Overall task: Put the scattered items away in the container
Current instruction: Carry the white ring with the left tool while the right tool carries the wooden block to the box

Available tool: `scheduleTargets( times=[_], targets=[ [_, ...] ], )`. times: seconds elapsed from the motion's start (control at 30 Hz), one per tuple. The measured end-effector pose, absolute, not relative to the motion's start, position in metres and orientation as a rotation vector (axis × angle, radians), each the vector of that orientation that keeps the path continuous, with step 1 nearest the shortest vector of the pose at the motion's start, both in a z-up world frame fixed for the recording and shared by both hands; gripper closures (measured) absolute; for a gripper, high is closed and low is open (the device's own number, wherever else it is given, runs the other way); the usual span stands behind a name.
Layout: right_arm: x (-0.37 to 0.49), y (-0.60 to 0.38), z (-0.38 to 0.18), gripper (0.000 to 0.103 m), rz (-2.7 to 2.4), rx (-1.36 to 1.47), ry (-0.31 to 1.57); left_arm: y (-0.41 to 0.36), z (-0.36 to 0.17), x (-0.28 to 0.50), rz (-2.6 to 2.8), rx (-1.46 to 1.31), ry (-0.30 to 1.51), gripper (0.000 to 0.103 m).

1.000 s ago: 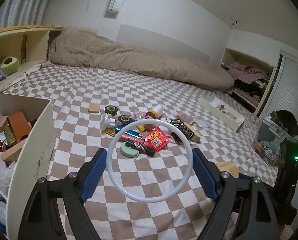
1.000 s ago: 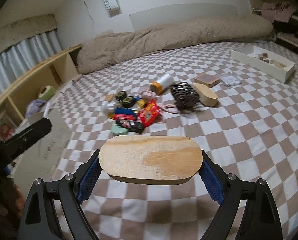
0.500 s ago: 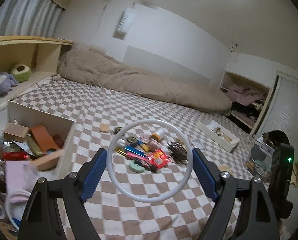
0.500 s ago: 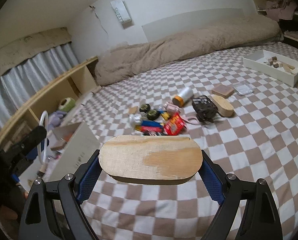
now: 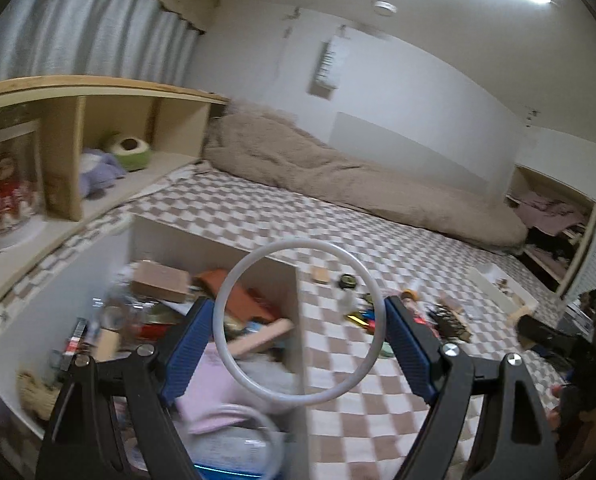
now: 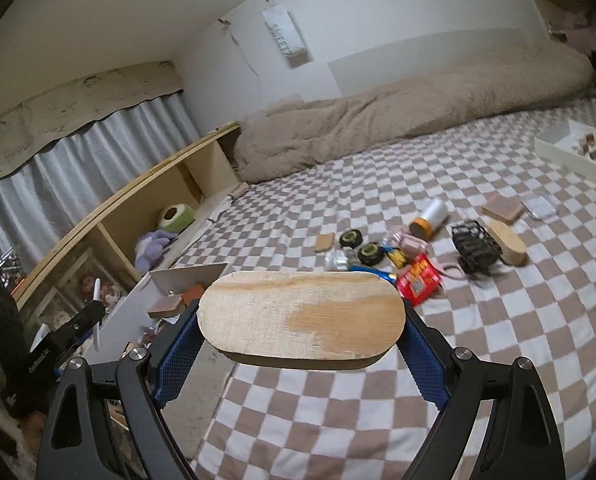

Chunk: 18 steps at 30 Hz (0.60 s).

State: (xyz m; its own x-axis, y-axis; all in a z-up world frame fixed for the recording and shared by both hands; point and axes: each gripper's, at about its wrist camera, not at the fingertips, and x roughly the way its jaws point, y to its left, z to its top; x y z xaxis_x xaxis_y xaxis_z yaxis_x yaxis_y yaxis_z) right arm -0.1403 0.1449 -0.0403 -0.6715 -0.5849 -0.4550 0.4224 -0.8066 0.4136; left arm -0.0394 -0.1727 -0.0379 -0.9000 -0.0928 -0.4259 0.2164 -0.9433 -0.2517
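Observation:
My left gripper is shut on a white plastic ring, which hangs over the right wall of the white open container full of boxes and cloth. My right gripper is shut on an oval wooden board, held flat above the checkered bed. The container sits to the board's left in the right wrist view, with the left gripper and its ring beside it. A pile of scattered items lies beyond the board: a white bottle with an orange cap, black round tins, a red packet, a black clip, wooden blocks.
A wooden shelf with soft toys runs along the left of the bed. A beige duvet lies at the far end. A white tray with small pieces sits at the right. The bed sheet is checkered brown and white.
My left gripper has swung left with the ring, from over the item pile to over the container. My right gripper has risen with the board and turned left, bringing the container into view.

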Motion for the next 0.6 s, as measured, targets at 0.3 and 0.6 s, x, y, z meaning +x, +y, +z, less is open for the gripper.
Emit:
scheduleTargets(
  times=[0.3, 0.6],
  targets=[
    [-0.138, 0.112, -0.029, 0.012, -2.354, 0.764, -0.327, -0.224, -0.046, -0.022, -2.773, 0.651, 0.344, 0.019],
    [-0.137, 0.080, -0.022, 0.012, -2.301, 0.773, -0.276, -0.257, -0.069, -0.017, -2.689, 0.753, 0.251, 0.019]
  ],
)
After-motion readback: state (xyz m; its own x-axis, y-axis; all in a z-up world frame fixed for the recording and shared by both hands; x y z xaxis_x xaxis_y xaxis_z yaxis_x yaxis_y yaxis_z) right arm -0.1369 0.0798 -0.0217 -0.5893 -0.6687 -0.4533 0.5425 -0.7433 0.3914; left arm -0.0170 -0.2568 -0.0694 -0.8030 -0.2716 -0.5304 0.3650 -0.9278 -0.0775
